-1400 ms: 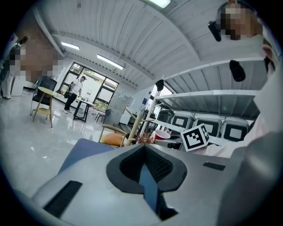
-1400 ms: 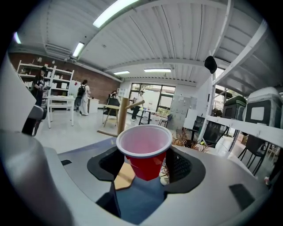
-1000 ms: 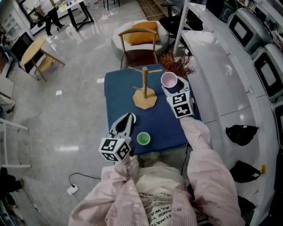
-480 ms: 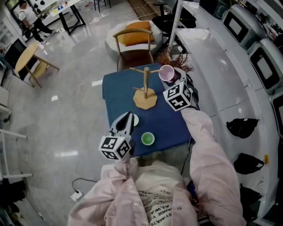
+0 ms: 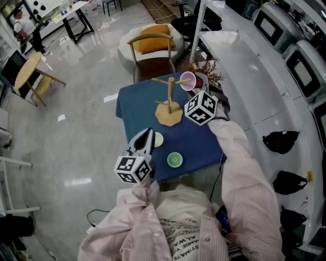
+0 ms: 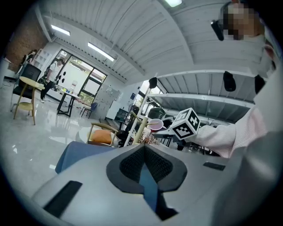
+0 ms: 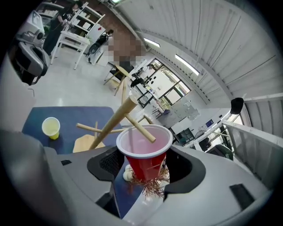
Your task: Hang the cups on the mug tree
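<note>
No cup hangs yet: your right claw (image 7: 144,170) clamps the red cup (image 7: 143,152) at the mug tree (image 7: 112,121); your left claw (image 6: 144,152) is together, empty; the green cup (image 5: 174,159) remains.

- An open-plan lab or office hall, I'd say: a wide, glossy grey floor (image 5: 76,117) all round.
- A long white counter (image 5: 244,66) carries a row of boxy machines (image 5: 270,23).
- Work desks (image 5: 71,10), a round wooden table (image 5: 28,63) and a cushioned chair (image 5: 153,43) stand about.
- Ribbed white ceiling (image 6: 146,26) with strip lights (image 6: 101,50), glazed doors (image 6: 79,81) beyond.
</note>
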Demonstrator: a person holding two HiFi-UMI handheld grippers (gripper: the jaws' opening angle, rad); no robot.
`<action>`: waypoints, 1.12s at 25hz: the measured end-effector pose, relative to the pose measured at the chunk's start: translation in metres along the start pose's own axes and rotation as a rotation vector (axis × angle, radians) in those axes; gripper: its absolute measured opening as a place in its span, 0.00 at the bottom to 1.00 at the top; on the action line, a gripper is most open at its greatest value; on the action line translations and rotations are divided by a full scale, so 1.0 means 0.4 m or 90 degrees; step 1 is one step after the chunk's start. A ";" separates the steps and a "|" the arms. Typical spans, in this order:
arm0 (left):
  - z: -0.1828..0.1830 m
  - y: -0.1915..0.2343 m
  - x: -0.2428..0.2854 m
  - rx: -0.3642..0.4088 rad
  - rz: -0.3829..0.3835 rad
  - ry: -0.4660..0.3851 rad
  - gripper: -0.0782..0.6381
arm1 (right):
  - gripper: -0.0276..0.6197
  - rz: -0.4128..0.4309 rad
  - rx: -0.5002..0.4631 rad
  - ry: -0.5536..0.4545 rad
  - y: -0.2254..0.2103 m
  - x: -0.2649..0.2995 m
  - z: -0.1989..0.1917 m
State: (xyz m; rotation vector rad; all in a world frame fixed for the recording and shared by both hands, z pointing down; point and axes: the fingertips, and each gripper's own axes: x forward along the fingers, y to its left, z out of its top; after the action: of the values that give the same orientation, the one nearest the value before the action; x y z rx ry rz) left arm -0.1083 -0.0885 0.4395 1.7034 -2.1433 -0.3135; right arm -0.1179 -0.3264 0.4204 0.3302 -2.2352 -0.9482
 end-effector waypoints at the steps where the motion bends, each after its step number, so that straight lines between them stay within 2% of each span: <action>1: 0.000 0.002 0.000 0.000 -0.002 0.001 0.11 | 0.49 -0.001 -0.007 0.002 0.002 0.002 0.002; 7: 0.002 0.017 -0.002 -0.002 -0.009 0.003 0.11 | 0.49 -0.010 -0.060 0.018 0.011 0.009 0.015; 13: 0.001 0.021 0.000 -0.006 -0.016 0.003 0.11 | 0.49 -0.020 -0.152 0.038 0.025 0.008 0.032; 28: 0.000 0.016 0.001 -0.008 -0.029 0.002 0.11 | 0.49 -0.024 -0.253 0.058 0.044 -0.002 0.064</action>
State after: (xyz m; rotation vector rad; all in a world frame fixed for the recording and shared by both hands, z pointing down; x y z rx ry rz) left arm -0.1141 -0.0875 0.4420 1.7466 -2.0973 -0.3361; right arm -0.1341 -0.2997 0.4196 0.2283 -1.9090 -1.3384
